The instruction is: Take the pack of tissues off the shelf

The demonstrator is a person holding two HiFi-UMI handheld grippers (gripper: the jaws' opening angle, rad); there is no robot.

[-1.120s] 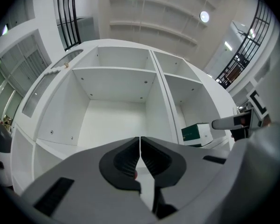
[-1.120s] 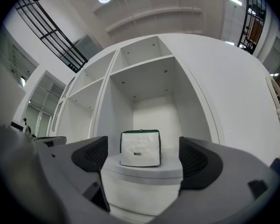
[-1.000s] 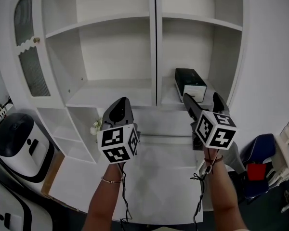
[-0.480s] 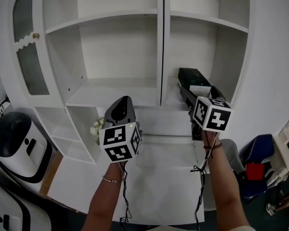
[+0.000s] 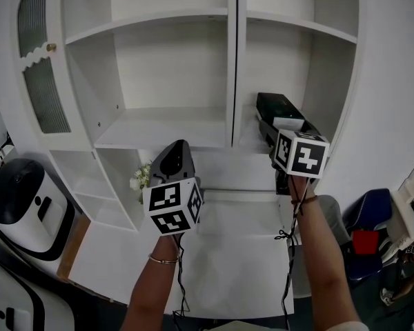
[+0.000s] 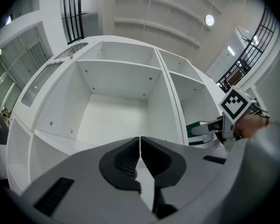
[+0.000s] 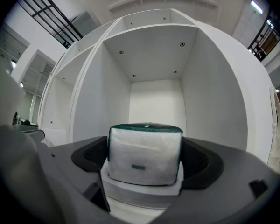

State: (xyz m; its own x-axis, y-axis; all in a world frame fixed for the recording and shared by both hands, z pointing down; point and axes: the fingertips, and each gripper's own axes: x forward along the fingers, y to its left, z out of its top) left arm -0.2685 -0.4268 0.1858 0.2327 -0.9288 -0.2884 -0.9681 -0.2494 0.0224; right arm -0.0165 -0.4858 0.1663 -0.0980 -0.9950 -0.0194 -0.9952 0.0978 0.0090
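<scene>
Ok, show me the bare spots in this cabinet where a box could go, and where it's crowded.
Free: the left compartment's shelf, bare from side wall to the central divider; the upper shelf too. Crowded: the right compartment, where the pack of tissues sits between the right gripper's jaws, which have just been closing.

The label on the pack of tissues is too small for you to read; your left gripper half hides the white flowers.
</scene>
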